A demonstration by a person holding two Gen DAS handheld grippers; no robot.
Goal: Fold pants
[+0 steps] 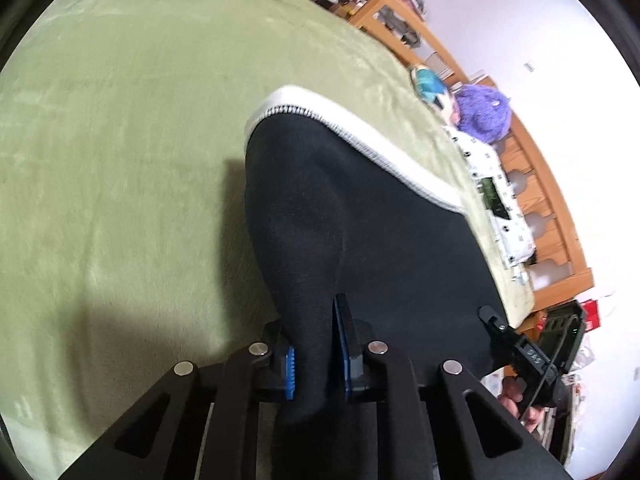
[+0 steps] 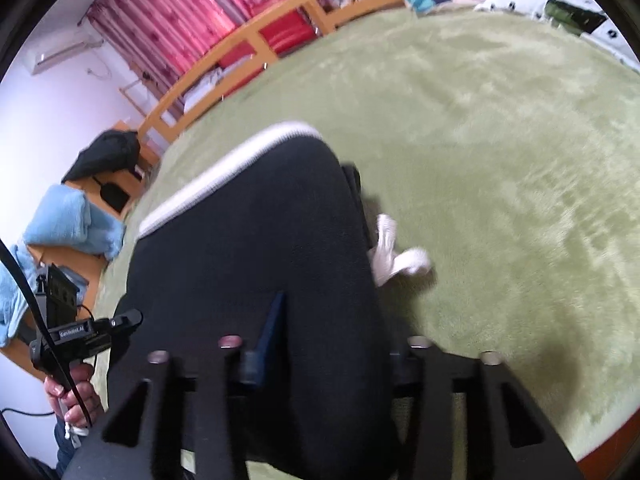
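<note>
**Pants** (image 1: pixel 360 216): black, with a white stitched band along one edge. They lie on the green blanket (image 1: pixel 120 140), running forward from both tools. The near end is raised off the blanket and gathered into the two grippers.

**Left gripper** (image 1: pixel 316 360): narrow. Its blue pads (image 1: pixel 290 372) sit on either side of a bunched ridge of black fabric and pinch it. The cloth passes between the fingers and hangs down behind them. The rest of the pants spreads ahead and to its right.

**Right gripper** (image 2: pixel 324 340): partly closed, with a thick fold of black fabric filling the space between its fingers. Only the left blue pad (image 2: pixel 272 324) shows. The right finger is hidden under the cloth, so the grip looks firm but contact on that side cannot be confirmed. From the left wrist view, this gripper's tip (image 1: pixel 494 322) meets the pants' edge to the right.

**White drawstring** (image 2: pixel 394 252): loose ends lie on the blanket just ahead and to the right of the right gripper, beside the pants' edge.

**White band** (image 2: pixel 224 172): at the far end of the pants, ahead and to the left of the right gripper.

**Person's hand** (image 2: pixel 74 392): wrapped round the left tool's handle, low left in the right wrist view.

**Wooden bed frame** (image 1: pixel 532 184): beyond the blanket's far edge.

**Purple plush item** (image 1: pixel 484 112): against the frame, well ahead and to the right of the left gripper.
</note>
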